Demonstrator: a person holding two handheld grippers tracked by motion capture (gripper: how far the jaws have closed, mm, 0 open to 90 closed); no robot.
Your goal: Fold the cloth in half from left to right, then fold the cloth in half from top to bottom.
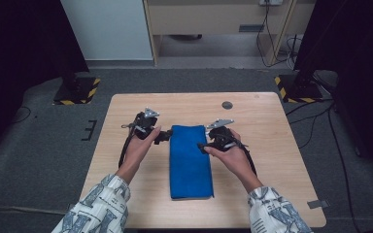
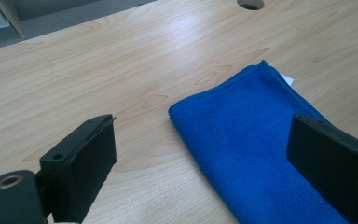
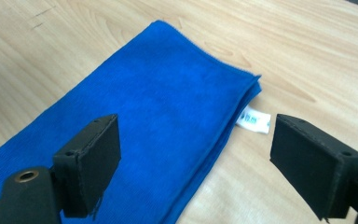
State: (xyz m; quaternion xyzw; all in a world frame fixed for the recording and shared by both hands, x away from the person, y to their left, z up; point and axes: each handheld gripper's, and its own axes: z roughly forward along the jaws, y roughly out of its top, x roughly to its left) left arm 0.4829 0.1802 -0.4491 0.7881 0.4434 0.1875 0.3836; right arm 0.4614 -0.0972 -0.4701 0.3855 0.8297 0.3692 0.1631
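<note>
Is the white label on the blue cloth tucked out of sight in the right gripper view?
No, the white label sticks out plainly from the folded edge of the blue cloth onto the table.

I count one blue towel (image 1: 191, 161), folded, with one small white label (image 3: 253, 120) at its edge. It lies on one wooden table (image 1: 262, 121), which has one round hole (image 1: 227, 105). I hold two grippers, my left gripper (image 1: 161, 136) and my right gripper (image 1: 203, 146), each with two black jaws. I see two striped floor plates (image 1: 76, 90).
</note>
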